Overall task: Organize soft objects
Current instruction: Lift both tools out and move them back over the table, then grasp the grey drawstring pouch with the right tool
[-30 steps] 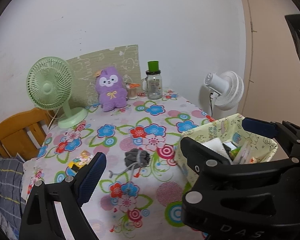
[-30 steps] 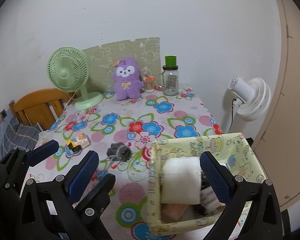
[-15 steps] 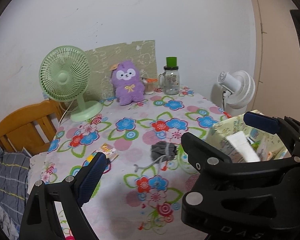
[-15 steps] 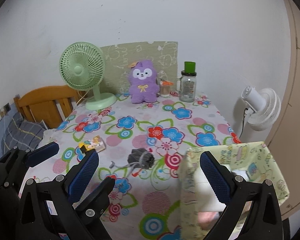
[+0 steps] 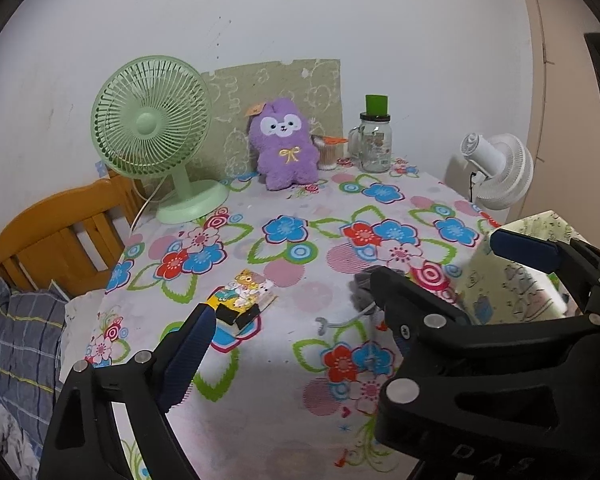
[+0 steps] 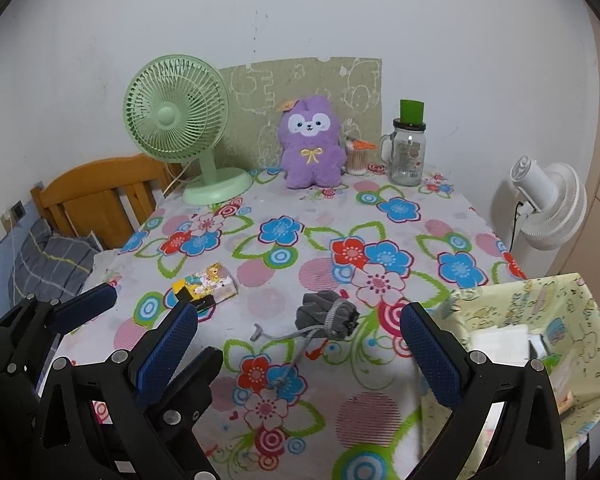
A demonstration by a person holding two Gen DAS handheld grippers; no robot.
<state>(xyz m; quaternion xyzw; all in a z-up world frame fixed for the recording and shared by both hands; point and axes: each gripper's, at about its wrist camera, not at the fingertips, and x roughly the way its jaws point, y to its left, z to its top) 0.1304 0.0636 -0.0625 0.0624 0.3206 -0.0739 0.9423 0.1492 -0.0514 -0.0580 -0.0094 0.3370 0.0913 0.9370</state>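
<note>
A grey drawstring pouch (image 6: pixel 326 318) lies on the flowered tablecloth, just ahead of my right gripper (image 6: pixel 300 314), which is open with nothing between its pads. In the left wrist view the pouch (image 5: pixel 362 284) is half hidden behind the right gripper's black finger. My left gripper (image 5: pixel 300 320) is open, its jaws closing a little with nothing between them. Its left fingertip (image 5: pixel 202 320) is beside a cartoon-printed tissue pack (image 5: pixel 244 294). A purple plush (image 6: pixel 312 140) sits upright at the back. A pale green fabric basket (image 6: pixel 560 292) with white items in it stands at the right table edge.
At the back stand a green desk fan (image 5: pixel 152 136), a cotton-swab cup (image 5: pixel 328 152) and a glass jar with a green lid (image 5: pixel 374 140). A white fan (image 5: pixel 500 168) is off the table's right side. A wooden chair (image 5: pixel 60 232) and plaid cloth (image 5: pixel 16 340) are left.
Both grippers have moved left along the table and a little lower. The basket has slid from between the right gripper's fingers to the right edge; the pouch now lies ahead of them.
</note>
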